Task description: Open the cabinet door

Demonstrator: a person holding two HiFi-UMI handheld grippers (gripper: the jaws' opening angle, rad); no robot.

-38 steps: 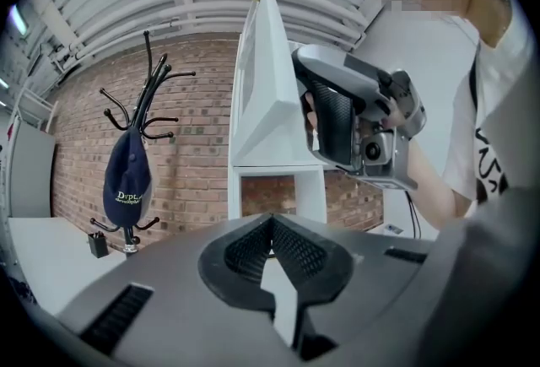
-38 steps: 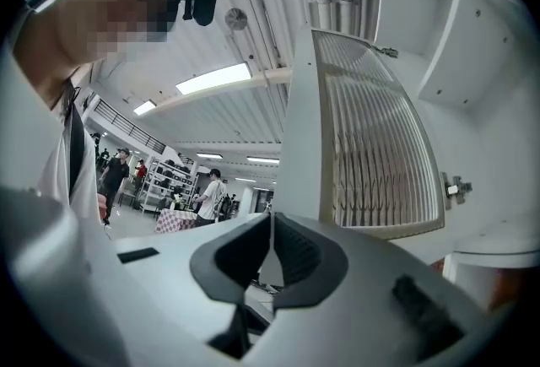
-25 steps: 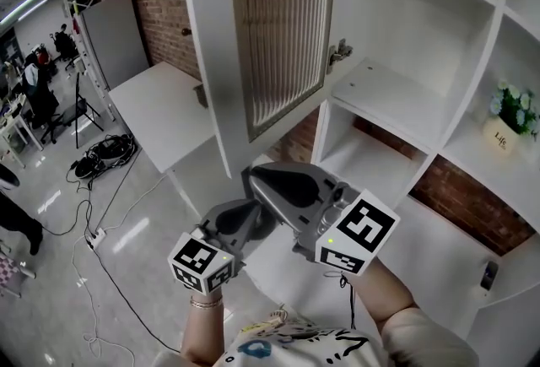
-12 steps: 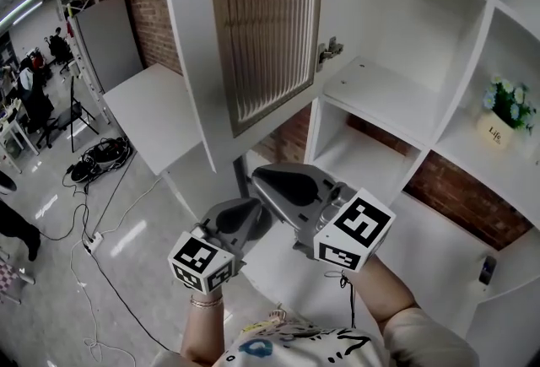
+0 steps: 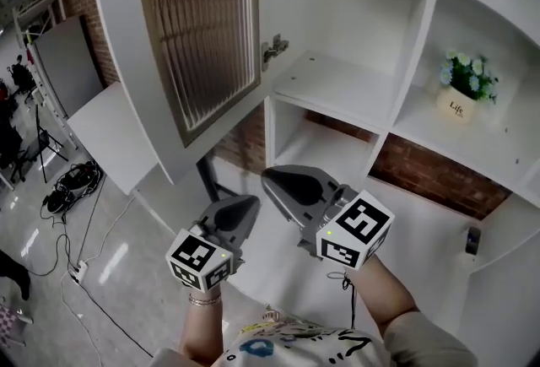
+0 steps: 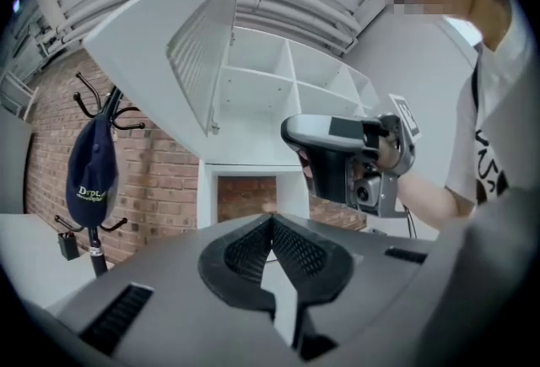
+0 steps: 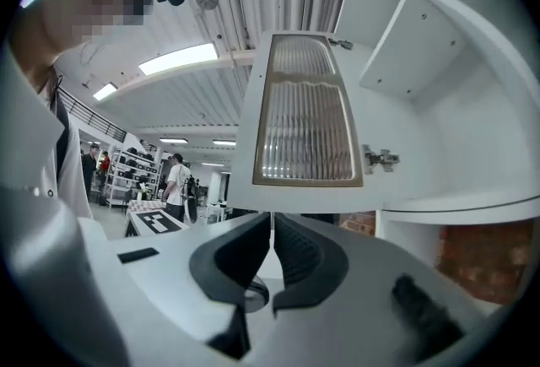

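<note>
The white cabinet door point(image 5: 202, 28) with its ribbed glass panel stands swung wide open to the left, hanging on its hinge point(image 5: 272, 49). The open shelf compartment point(image 5: 337, 78) behind it is bare. Both grippers sit below the door and apart from it, pointing level toward the cabinet. My left gripper point(image 5: 249, 207) is shut with nothing in it, its pads meeting point(image 6: 272, 223). My right gripper point(image 5: 270, 177) is also shut and empty point(image 7: 272, 226). The door point(image 7: 308, 116) fills the right gripper view just above its jaws. In the left gripper view the door point(image 6: 198, 45) hangs overhead, with the right gripper point(image 6: 337, 163) alongside.
A potted flower point(image 5: 462, 87) stands on a shelf at the right, and a small dark object point(image 5: 472, 240) lies lower right. A coat stand with a blue cap point(image 6: 91, 180) stands by the brick wall. Cables point(image 5: 67, 180) lie on the floor at left. People point(image 7: 179, 184) stand far off.
The cabinet and door have slid left in the head view. Both grippers, still shut, have come away from the door's lower edge, which now hangs further from them.
</note>
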